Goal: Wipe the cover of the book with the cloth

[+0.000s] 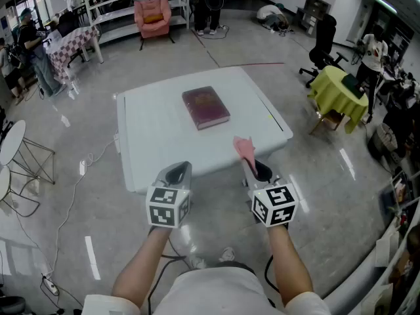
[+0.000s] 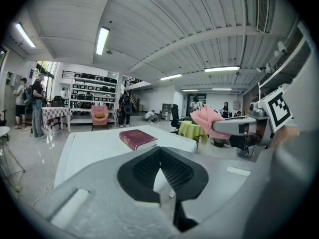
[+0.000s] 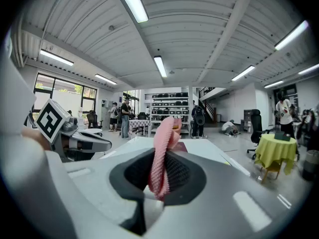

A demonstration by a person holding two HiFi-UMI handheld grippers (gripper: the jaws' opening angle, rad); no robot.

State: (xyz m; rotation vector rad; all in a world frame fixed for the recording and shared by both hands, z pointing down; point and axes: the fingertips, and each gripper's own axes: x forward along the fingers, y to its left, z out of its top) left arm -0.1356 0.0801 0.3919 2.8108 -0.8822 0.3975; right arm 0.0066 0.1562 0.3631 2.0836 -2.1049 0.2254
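A dark red book (image 1: 205, 107) lies flat on the white table (image 1: 151, 143), toward its far side; the left gripper view shows the book (image 2: 138, 139) ahead on the table. My right gripper (image 1: 247, 156) is shut on a pink cloth (image 1: 244, 148), held near the table's front right edge, short of the book. In the right gripper view the cloth (image 3: 162, 156) stands up pinched between the jaws. My left gripper (image 1: 176, 173) hangs at the table's front edge, shut with nothing in it; its black pads (image 2: 172, 171) meet.
A round table with a yellow-green cover (image 1: 339, 94) and a black office chair (image 1: 322, 44) stand to the right. A pink armchair (image 1: 152, 15), shelves and people are at the back. A white round table (image 1: 12, 142) and cables on the floor are at the left.
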